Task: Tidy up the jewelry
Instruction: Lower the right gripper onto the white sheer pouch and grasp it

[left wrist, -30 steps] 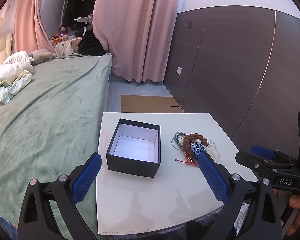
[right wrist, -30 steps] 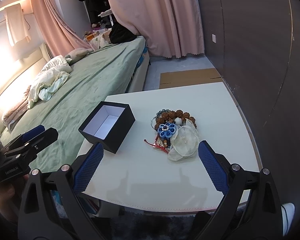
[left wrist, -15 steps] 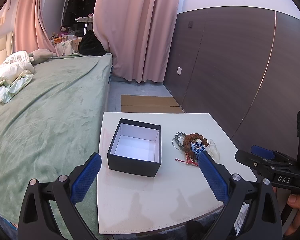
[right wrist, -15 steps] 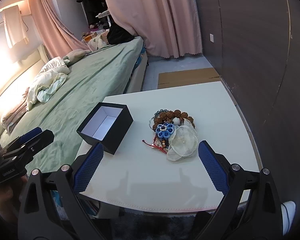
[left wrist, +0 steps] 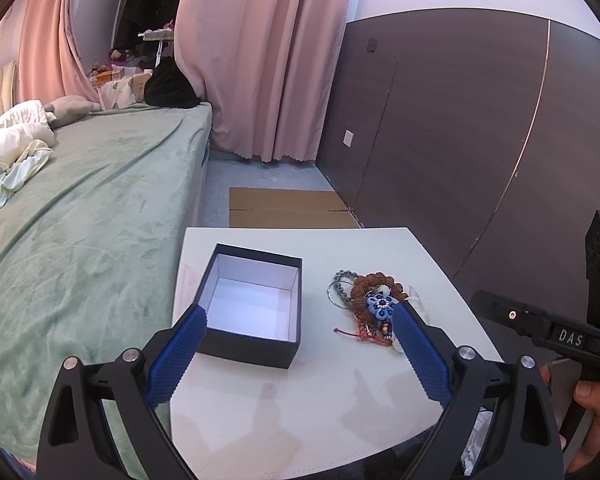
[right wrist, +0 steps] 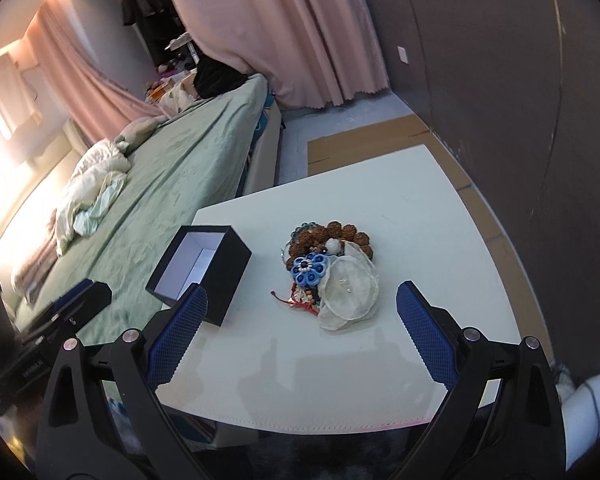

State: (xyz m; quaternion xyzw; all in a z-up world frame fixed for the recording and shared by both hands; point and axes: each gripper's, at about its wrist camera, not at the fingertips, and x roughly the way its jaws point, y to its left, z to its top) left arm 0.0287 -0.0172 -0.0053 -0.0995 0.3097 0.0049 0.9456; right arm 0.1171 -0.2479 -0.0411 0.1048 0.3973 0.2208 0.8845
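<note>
White and still empty inside, the open black cardboard box stands on the white table, with the tangled pile of beaded bracelets and fabric flowers lying just beside it. No piece is packed yet, so the first pick is in hand. The right gripper is wide open with nothing between its jaws, aimed at the pile. The left gripper, also wide and empty, has just been closing slightly. Next, I judge, the right one must come down over one single piece.

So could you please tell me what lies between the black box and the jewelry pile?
Nothing: a bare strip of white table separates the black box from the jewelry pile, clearest in the right wrist view.
</note>
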